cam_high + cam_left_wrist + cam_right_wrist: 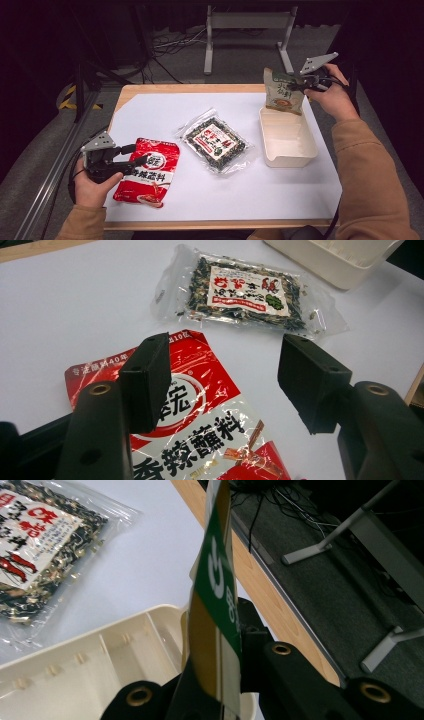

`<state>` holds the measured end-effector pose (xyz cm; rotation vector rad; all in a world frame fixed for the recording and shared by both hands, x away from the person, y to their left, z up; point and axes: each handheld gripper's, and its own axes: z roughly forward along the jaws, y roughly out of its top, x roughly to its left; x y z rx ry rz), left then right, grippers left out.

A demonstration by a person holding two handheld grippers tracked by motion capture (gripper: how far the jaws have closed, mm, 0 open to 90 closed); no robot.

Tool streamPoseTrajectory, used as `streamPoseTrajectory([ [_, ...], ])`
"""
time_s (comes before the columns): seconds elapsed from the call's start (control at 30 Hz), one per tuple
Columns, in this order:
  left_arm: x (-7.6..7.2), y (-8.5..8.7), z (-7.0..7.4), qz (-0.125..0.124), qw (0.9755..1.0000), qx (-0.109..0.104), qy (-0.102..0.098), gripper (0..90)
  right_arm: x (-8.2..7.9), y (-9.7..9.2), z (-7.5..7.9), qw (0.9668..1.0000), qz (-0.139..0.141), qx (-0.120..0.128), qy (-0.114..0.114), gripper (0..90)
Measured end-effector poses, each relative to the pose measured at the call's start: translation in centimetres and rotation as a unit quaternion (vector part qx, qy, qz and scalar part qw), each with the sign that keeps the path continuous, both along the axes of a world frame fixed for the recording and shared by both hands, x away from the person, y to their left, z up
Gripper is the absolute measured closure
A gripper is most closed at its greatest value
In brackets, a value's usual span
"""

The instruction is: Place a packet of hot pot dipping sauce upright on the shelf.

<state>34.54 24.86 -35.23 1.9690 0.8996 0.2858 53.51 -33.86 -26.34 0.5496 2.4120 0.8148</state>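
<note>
My right gripper is shut on a green and tan seasoning packet, held upright over the far end of the cream tray. In the right gripper view the packet stands edge-on between the jaws, above the tray's ribbed inside. My left gripper stands open at the near left, its jaws over the top of a red sauce packet. The left gripper view has that red packet lying flat beneath the spread jaws, not gripped. A clear bag of dark dried food lies in the middle.
White paper covers the wooden table. The clear bag lies beyond the red packet, with the tray's corner behind it. Past the table's far edge are a metal stand and cables on the floor.
</note>
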Motion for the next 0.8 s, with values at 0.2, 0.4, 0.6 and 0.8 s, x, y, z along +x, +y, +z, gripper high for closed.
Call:
streamPoseTrajectory([
  [0.2, 0.0, 0.0, 0.0, -0.001, 1.0000, -0.002, 0.003, 38.8, 0.3, 0.4, -0.7, 1.0000, 0.000, -0.005, 0.005, 89.7],
  [0.4, 0.1, 0.0, 0.0, -0.003, 1.0000, 0.000, 0.000, 38.7, 0.4, 1.1, -1.2, 0.9999, 0.012, 0.002, 0.011, 89.5],
  [0.6, 0.1, 0.0, 0.0, -0.002, 1.0000, -0.002, 0.003, 38.7, 0.5, 1.7, -1.9, 0.9995, 0.021, 0.002, 0.023, 88.2],
  [0.8, 0.2, 0.0, -0.1, -0.003, 1.0000, -0.002, 0.004, 38.6, 0.7, 1.8, -2.9, 0.9993, 0.015, -0.001, 0.034, 87.5],
])
